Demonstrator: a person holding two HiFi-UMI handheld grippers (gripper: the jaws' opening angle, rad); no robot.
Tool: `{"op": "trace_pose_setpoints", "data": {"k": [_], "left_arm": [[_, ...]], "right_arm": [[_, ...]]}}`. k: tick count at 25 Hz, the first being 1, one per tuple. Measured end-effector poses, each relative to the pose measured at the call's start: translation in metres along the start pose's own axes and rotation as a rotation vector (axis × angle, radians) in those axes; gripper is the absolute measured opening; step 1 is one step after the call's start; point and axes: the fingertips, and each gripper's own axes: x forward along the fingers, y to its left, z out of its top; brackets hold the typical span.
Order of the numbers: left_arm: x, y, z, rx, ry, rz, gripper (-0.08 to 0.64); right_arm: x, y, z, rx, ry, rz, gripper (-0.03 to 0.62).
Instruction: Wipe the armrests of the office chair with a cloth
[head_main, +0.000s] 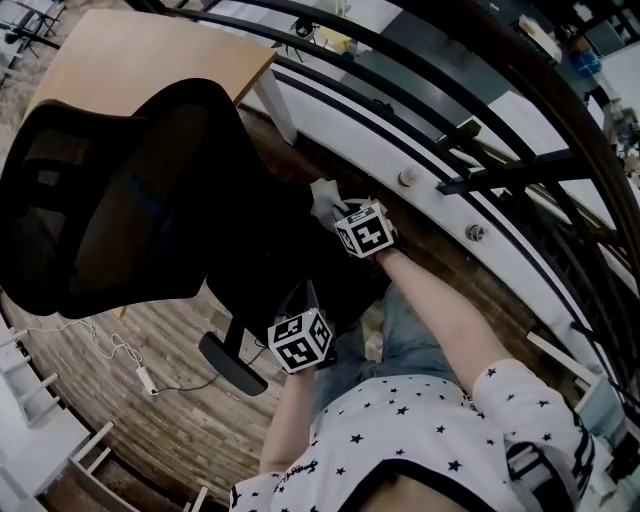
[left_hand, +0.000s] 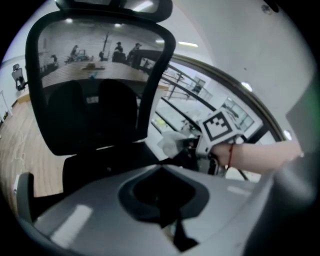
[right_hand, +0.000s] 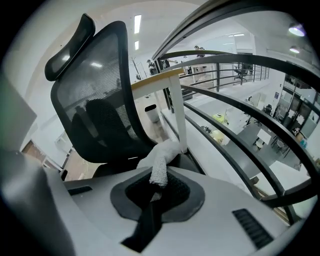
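Note:
A black mesh-backed office chair (head_main: 120, 190) fills the left of the head view. One armrest (head_main: 232, 365) juts out low, just left of my left gripper (head_main: 300, 340). My right gripper (head_main: 362, 228) sits at the chair's far side, shut on a white cloth (head_main: 325, 200). In the right gripper view the cloth (right_hand: 161, 157) bunches from the jaws toward the chair's dark edge; the armrest under it is mostly hidden. The left gripper view shows the chair back (left_hand: 95, 85), the right gripper (left_hand: 220, 127) with the cloth (left_hand: 172, 144), and my own jaws together with nothing between them.
A wooden desk (head_main: 150, 50) stands behind the chair. A curved black railing (head_main: 450, 130) runs along the right. A white cable with a small adaptor (head_main: 145, 378) lies on the wood floor (head_main: 170, 420) beside the chair base.

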Motion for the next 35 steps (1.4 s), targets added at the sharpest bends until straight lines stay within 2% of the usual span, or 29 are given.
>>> {"op": "trace_pose_setpoints", "data": {"k": [12, 35], "left_arm": [[-0.003, -0.005, -0.008, -0.010, -0.004, 0.011, 0.002], [-0.011, -0.028, -0.016, 0.055, -0.003, -0.031, 0.002]], "right_arm": [[0.001, -0.008, -0.008, -0.050, 0.017, -0.026, 0.032], [-0.032, -0.025, -0.047, -0.016, 0.017, -0.070, 0.032]]}}
